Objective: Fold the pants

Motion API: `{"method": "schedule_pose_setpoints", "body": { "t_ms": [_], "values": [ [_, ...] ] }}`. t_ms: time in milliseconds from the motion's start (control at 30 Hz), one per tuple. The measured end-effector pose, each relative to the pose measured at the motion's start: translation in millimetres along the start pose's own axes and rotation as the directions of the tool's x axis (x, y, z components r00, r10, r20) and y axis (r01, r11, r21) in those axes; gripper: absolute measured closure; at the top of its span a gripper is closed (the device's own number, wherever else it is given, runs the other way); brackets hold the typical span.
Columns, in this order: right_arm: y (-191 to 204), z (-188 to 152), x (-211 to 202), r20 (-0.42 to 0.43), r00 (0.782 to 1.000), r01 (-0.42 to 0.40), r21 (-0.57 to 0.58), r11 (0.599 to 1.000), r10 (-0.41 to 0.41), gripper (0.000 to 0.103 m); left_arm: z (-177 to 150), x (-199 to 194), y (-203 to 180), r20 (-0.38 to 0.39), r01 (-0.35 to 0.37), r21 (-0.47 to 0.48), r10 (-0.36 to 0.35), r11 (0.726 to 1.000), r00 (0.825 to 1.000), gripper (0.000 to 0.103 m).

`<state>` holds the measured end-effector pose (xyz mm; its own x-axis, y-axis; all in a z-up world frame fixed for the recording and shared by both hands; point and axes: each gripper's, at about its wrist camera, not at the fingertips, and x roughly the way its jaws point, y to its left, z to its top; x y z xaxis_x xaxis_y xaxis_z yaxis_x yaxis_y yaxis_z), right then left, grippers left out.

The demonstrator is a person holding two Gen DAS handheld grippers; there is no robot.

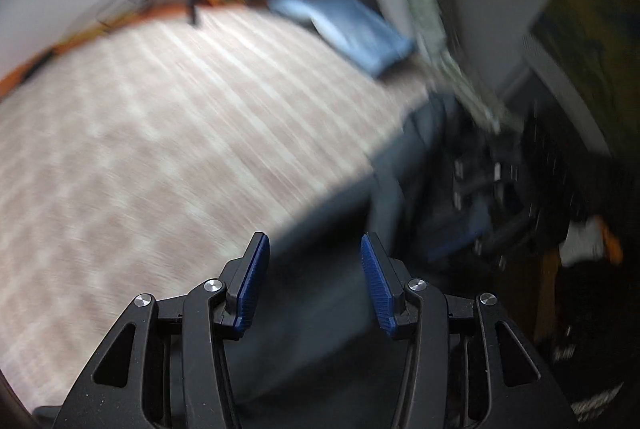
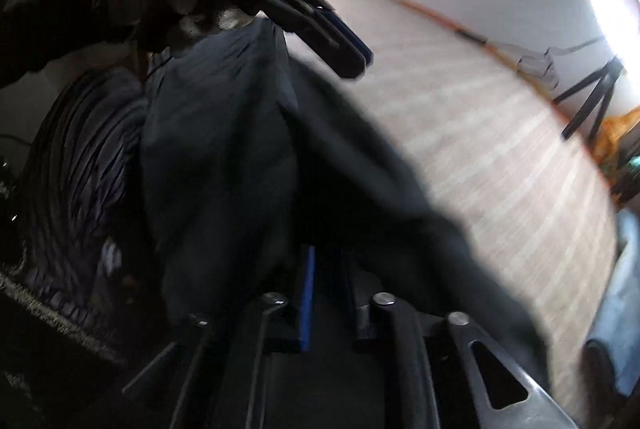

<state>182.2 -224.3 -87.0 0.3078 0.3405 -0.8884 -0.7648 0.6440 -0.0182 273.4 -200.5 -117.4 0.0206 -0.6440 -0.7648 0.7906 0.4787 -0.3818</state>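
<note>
While both views smear with motion blur, the layout reads well enough: dark pants [image 2: 224,149] hang in a bunched mass at the near edge of a striped bedspread [image 1: 160,117], draped partly over it and partly off its side; right gripper [image 2: 328,293] has its blue pads drawn close together with dark cloth running down between them, so it looks pinched on the pants, though shadow hides the exact contact; left gripper [image 1: 316,285] stands spread, pads apart, dark fabric lying beneath the gap but nothing clamped; in the right wrist view that same left gripper [image 2: 352,57] hovers above the garment, a gloved hand [image 2: 176,1] on its handle; a folded blue garment [image 1: 356,33] sits at the far side of the bed, well apart; judged step: pick-up and spreading, folding proper not begun, pants still crumpled; next move likely calls for the left claw to find a second edge of the waistband or a leg, close on it, then both hands to lift and draw the cloth flat onto the bedspread; risk: grabbing several layers at once in this dim bundle
</note>
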Motion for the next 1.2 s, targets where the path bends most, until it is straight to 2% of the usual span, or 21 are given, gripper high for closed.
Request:
{"method": "schedule_pose_setpoints", "body": {
  "t_ms": [100,167,233,300,367,400,467,700,733,800,833,900,933,1000,1067,1200],
  "values": [
    [-21.4,-2.6,-19.7,0.058,0.996,-0.065,0.078,0.995,0.060,0.078,-14.3,22.4,-7.5,-0.080,0.000,0.028,0.002,1.000,0.997,0.057],
    [-37.3,3.9,-29.3,0.120,0.991,-0.080,0.147,0.986,0.062,0.056,-18.8,26.7,-9.5,-0.079,0.010,0.027,-0.008,1.000,0.997,0.057],
    [-61.9,7.7,-35.6,0.155,0.987,-0.075,0.222,0.972,0.040,0.046,-18.1,24.1,-8.6,-0.075,0.013,0.022,-0.011,1.000,0.997,0.057],
    [-82.3,9.3,-29.2,0.124,0.992,-0.066,0.256,0.964,0.035,0.043,-18.7,23.3,-9.4,-0.081,0.015,0.023,-0.013,1.000,0.997,0.057],
    [-100.8,8.1,-13.3,0.053,0.999,-0.016,0.280,0.960,0.001,0.038,-21.7,21.8,-11.6,-0.092,0.013,0.041,-0.010,0.999,0.996,0.057],
    [-111.7,5.1,-2.8,0.009,1.000,-0.018,0.314,0.949,0.015,0.037,-22.4,21.7,-13.8,-0.095,0.013,0.048,-0.009,0.999,0.995,0.057],
    [-126.6,-1.7,8.7,-0.021,0.997,-0.056,0.378,0.924,0.069,0.037,-24.5,22.2,-16.3,-0.099,0.019,0.059,-0.013,0.998,0.995,0.057],
    [-169.5,-35.8,-6.7,0.004,0.994,-0.093,0.551,0.829,0.109,0.034,-25.2,27.1,-19.4,-0.099,0.026,0.090,-0.018,0.996,0.995,0.057],
    [-168.7,-42.0,-5.7,0.006,0.990,-0.122,0.569,0.814,0.144,0.031,-25.8,26.9,-19.7,-0.097,0.028,0.091,-0.019,0.995,0.995,0.057],
    [-167.4,-44.8,-3.7,0.012,0.976,-0.181,0.590,0.787,0.216,0.031,-25.4,27.0,-19.9,-0.096,0.030,0.093,-0.021,0.995,0.995,0.057],
    [-164.5,-45.8,-0.9,0.008,0.973,-0.192,0.583,0.789,0.231,0.032,-25.0,27.2,-20.1,-0.095,0.029,0.092,-0.020,0.995,0.995,0.057],
    [-150.9,-44.3,3.3,0.024,0.963,-0.233,0.570,0.788,0.267,0.048,-25.1,27.1,-21.0,-0.095,0.026,0.095,-0.017,0.995,0.995,0.057],
    [-146.6,-42.9,5.0,0.041,0.959,-0.253,0.563,0.787,0.279,0.063,-25.4,26.9,-21.3,-0.095,0.023,0.097,-0.014,0.995,0.995,0.057],
    [-138.8,-36.4,2.3,0.079,0.959,-0.269,0.545,0.794,0.271,0.073,-25.3,27.4,-22.6,-0.096,0.019,0.101,-0.009,0.995,0.995,0.057],
    [-125.9,-31.3,-6.3,0.122,0.956,-0.290,0.516,0.806,0.266,0.092,-24.8,27.3,-23.7,-0.098,0.016,0.103,-0.006,0.995,0.995,0.057],
    [-112.2,-11.2,-31.2,0.154,0.977,-0.201,0.427,0.882,0.148,0.099,-22.1,21.3,-21.8,-0.090,-0.018,0.099,0.027,0.995,0.996,0.057]
  ]
}}
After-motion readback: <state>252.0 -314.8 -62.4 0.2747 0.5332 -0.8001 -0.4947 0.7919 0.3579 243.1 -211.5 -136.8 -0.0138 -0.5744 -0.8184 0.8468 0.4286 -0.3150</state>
